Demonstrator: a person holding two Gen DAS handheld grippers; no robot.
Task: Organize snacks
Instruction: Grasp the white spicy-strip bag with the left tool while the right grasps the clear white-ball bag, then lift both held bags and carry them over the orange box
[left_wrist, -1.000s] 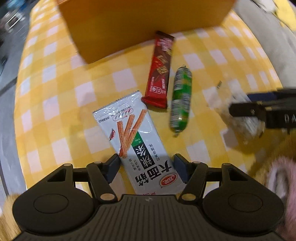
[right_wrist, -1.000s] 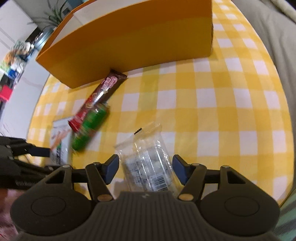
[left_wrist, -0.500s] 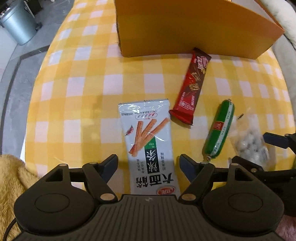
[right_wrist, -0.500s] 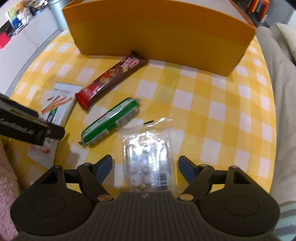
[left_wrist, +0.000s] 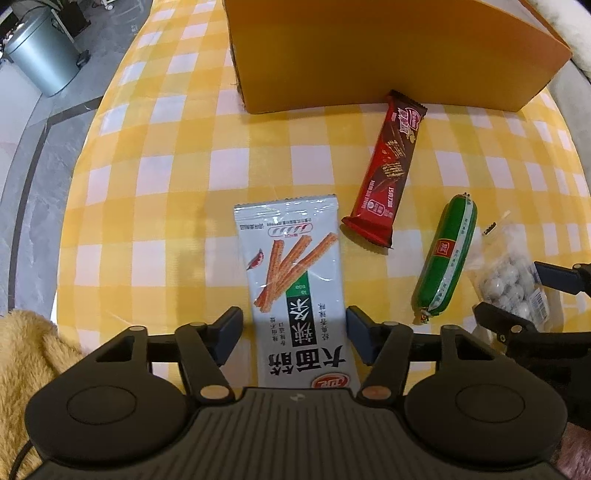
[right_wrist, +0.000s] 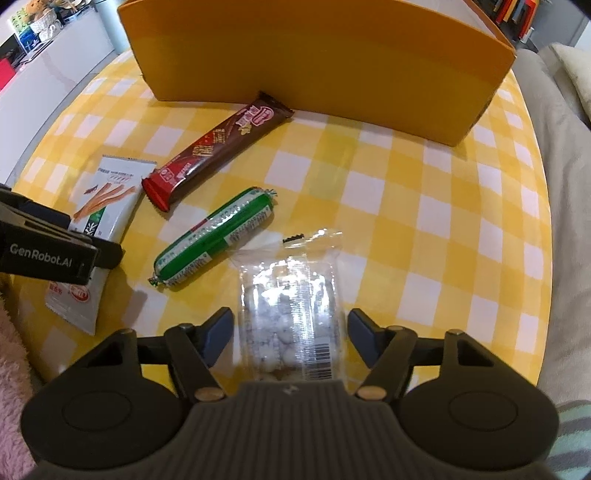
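Observation:
Several snacks lie on the yellow checked tablecloth (left_wrist: 177, 184) in front of an orange box (left_wrist: 388, 48). A white spicy-stick packet (left_wrist: 295, 280) lies between the open fingers of my left gripper (left_wrist: 293, 332), which straddles its near end. A clear bag of white candies (right_wrist: 291, 314) lies between the open fingers of my right gripper (right_wrist: 290, 332). A red-brown wafer bar (left_wrist: 389, 170) and a green sausage (left_wrist: 447, 258) lie between the two. The right gripper's fingers (left_wrist: 554, 277) show at the left wrist view's right edge around the candy bag (left_wrist: 509, 284).
The orange box (right_wrist: 314, 55) stands at the back of the table with the wafer bar (right_wrist: 218, 144) touching its wall. A grey bin (left_wrist: 40, 51) stands on the floor far left. A grey sofa (right_wrist: 569, 184) lies beyond the table's right edge.
Both grippers have pulled back and steadied, each centred on its packet. The views swung so the box sits square at the back. Both stay open.

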